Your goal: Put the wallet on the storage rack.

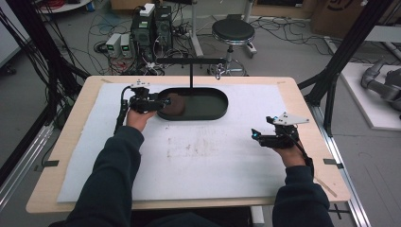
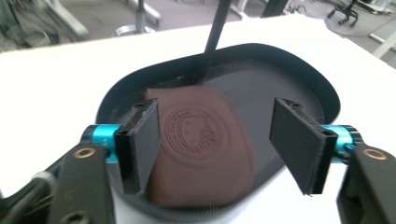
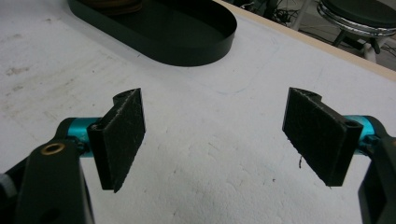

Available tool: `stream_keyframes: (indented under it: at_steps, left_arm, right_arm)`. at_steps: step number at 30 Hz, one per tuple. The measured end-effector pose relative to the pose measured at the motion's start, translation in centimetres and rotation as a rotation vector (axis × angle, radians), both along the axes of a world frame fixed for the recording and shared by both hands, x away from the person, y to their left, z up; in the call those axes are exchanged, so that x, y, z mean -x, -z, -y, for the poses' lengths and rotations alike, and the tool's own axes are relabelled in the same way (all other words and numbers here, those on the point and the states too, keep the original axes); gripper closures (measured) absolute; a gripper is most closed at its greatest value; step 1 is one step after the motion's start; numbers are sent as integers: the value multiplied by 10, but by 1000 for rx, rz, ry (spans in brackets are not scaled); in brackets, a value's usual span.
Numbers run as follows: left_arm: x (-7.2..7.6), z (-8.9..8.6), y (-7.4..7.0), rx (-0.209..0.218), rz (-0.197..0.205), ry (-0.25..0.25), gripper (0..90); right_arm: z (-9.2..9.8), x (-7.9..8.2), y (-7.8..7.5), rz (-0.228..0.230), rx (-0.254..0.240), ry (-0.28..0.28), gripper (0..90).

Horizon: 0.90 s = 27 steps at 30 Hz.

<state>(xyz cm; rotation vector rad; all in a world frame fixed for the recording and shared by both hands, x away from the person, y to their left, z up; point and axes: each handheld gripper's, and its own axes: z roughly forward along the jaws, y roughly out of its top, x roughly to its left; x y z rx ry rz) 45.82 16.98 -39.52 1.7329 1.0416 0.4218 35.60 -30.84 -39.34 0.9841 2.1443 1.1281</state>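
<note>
A brown leather pouch [image 1: 176, 106] with a round embossed stamp lies flat in the left end of a black oval tray [image 1: 213, 106]. My left gripper [image 1: 165, 101] hovers at that end of the tray. In the left gripper view the pouch [image 2: 201, 140] lies below and between the wide-apart jaws of this gripper [image 2: 215, 116]; the right pad stands clear of it, and nothing is gripped. My right gripper [image 1: 254, 134] is open over the white mat at the right. In the right gripper view its jaws [image 3: 215, 100] hold nothing, with the tray [image 3: 196, 56] farther off.
A thin black post [image 1: 190, 75] rises from the tray's back edge and carries a horizontal bar [image 1: 189, 60]. A white mat [image 1: 198, 161] covers most of the wooden table [image 1: 71, 142]. Beyond the table stand a stool [image 1: 232, 30] and computer boxes [image 1: 151, 28] among cables.
</note>
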Motion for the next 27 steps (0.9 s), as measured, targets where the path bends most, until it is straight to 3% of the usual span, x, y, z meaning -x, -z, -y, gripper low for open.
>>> stream_keyframes:
  at_steps: [2, 7, 11, 13, 16, 27]
  left_arm:
    - [20, -5, 0, 20, 42, 11, 193]
    - [63, -21, 0, 58, 129, 23, 192]
    - [87, -34, -2, 38, 187, 17, 193]
    - [95, -38, -2, 7, 201, 6, 193]
    - [105, -43, 0, -7, 212, -3, 188]
    - [116, -51, 6, 9, 218, -37, 183]
  right_arm:
    - [-2, 0, 1, -1, 4, -3, 215]
    - [-5, 1, 0, 8, -2, -7, 215]
    - [-8, 4, 2, 1, 11, -19, 215]
    - [-8, 6, 3, -2, 27, -19, 214]
    - [-7, 8, 3, 2, 27, -18, 215]
    - [-1, 11, 2, 5, 5, 2, 215]
